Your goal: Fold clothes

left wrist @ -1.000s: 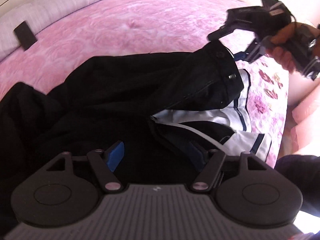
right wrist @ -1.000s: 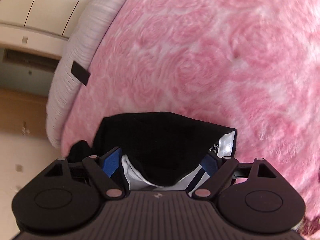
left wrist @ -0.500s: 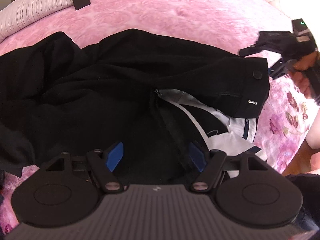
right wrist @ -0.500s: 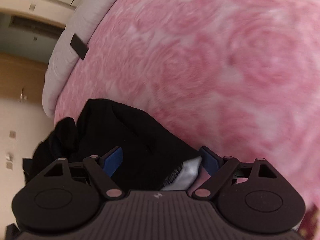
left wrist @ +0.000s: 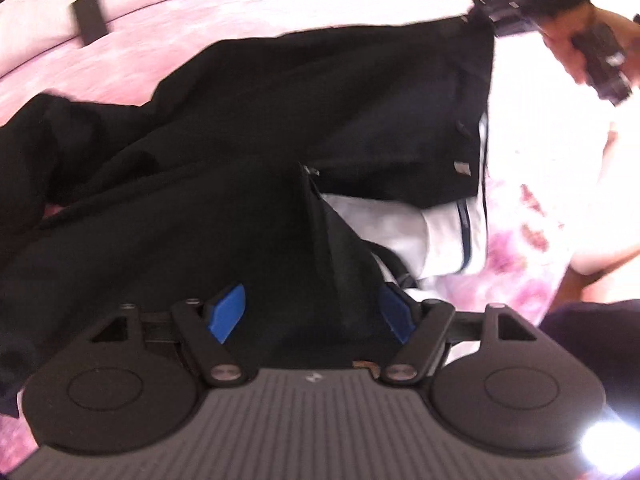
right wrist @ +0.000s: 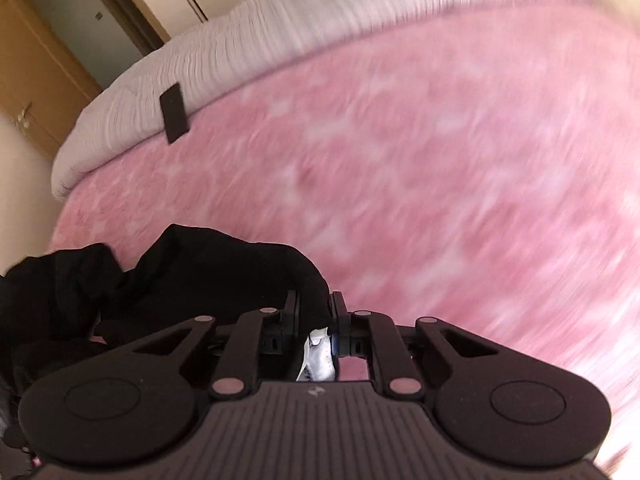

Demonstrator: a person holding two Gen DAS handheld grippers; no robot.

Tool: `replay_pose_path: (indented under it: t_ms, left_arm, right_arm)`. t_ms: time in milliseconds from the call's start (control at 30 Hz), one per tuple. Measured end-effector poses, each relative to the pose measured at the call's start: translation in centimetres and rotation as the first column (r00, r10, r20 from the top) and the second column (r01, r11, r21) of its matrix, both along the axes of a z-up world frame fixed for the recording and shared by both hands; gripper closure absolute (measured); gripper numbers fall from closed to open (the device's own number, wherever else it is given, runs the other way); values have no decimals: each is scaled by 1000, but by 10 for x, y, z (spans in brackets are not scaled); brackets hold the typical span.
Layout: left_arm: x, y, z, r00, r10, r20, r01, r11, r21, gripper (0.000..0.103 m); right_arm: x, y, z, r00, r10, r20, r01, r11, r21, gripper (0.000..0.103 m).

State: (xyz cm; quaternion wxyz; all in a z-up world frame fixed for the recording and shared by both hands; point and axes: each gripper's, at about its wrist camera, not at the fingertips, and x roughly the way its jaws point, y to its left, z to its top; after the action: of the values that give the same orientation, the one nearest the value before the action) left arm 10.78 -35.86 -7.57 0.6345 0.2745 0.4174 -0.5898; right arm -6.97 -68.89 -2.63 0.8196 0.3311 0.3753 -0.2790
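The black trousers point(left wrist: 248, 168) lie spread on the pink blanket point(right wrist: 440, 168). The right gripper point(right wrist: 314, 314) is clenched on their waistband corner; the left gripper point(left wrist: 312, 312) stands released above the fly. The pinch looks thin, though blurred, so the corner could slip out when pulled.

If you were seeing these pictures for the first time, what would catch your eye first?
A big black garment sprawls across the pink bedspread, white lining showing at its opened waist. The right tool is shut on its far corner, while the left tool stands open over the near edge. A small black rectangle lies near the pale ribbed cover.
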Motion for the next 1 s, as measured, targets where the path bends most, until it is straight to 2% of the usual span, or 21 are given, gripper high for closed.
replay_pose_path:
  t_ms: [167, 300, 567, 733, 833, 900, 933, 1000]
  left_arm:
    - [-46, -59, 20, 995, -83, -49, 79, 994, -75, 32]
    - [-90, -123, 28, 990, -118, -76, 109, 988, -106, 31]
    - [-163, -264, 25, 994, -49, -98, 42, 996, -74, 31]
    - [-182, -323, 28, 999, -18, -51, 15, 997, -72, 29]
    - [-183, -341, 29, 1000, -16, 2, 16, 998, -56, 28]
    - [-180, -345, 29, 999, -23, 45, 25, 999, -41, 23]
    - [-178, -345, 28, 998, -32, 61, 34, 999, -35, 21]
    - [-172, -344, 25, 995, -49, 91, 51, 998, -23, 19]
  right_arm:
    - [-46, -67, 39, 997, -20, -72, 11, 992, -125, 93]
    - [-86, -139, 54, 994, -4, -112, -17, 982, -189, 93]
    - [-122, -284, 25, 984, 44, -170, -84, 968, -235, 94]
    - [-144, -375, 6, 976, 72, -208, -127, 957, -262, 92]
    - [-157, -426, -5, 969, 87, -231, -152, 948, -280, 81]
    - [-160, -417, -12, 969, 72, -236, -144, 942, -303, 53]
    - [-164, -410, -13, 971, 66, -230, -137, 941, -308, 45]
    - [-173, -396, -15, 974, 52, -218, -122, 940, -318, 45]
